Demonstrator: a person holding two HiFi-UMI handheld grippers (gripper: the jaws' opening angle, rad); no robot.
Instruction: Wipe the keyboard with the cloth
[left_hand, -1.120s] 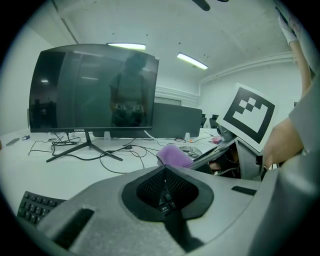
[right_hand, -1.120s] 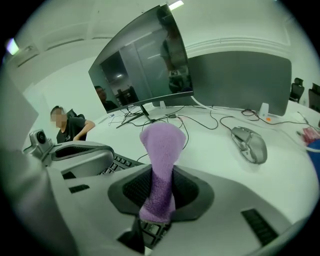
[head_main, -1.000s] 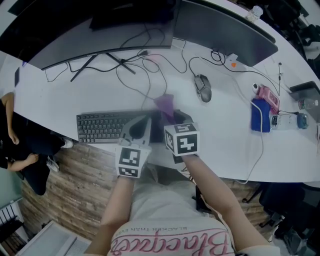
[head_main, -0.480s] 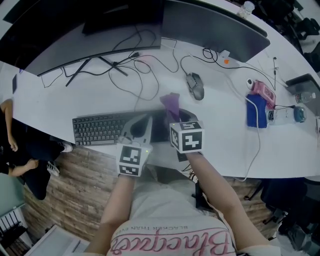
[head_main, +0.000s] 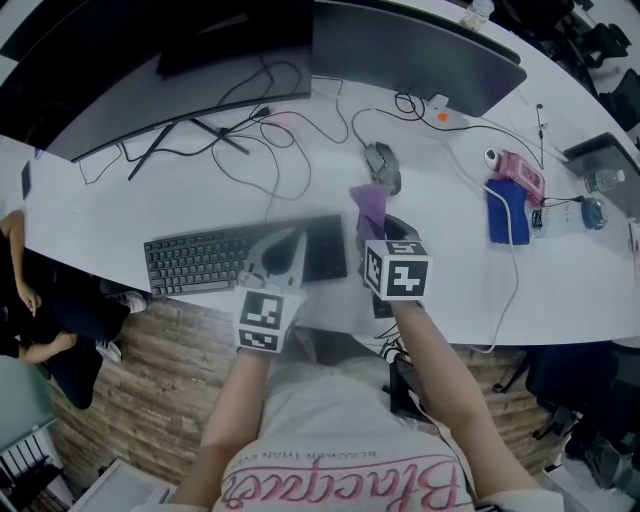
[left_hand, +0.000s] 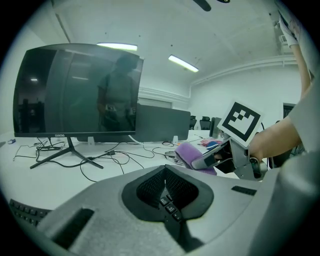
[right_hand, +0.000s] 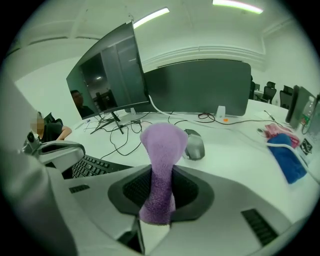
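Note:
A black keyboard lies near the front edge of the white desk. My left gripper is shut and rests over the keyboard's right half; a few keys show through the gap behind its closed jaws. My right gripper is shut on a purple cloth, which sticks up out of the jaws. It hovers just past the keyboard's right end, short of the grey mouse. In the right gripper view the cloth stands upright from the right gripper.
Two dark monitors stand at the back, with loose cables trailing across the desk. A blue pouch, a pink item and a bottle lie at the right. A person sits at the left.
My right gripper has carried the cloth to the right, from over the keyboard's right part to just beyond its end. The left gripper has stayed on the keyboard.

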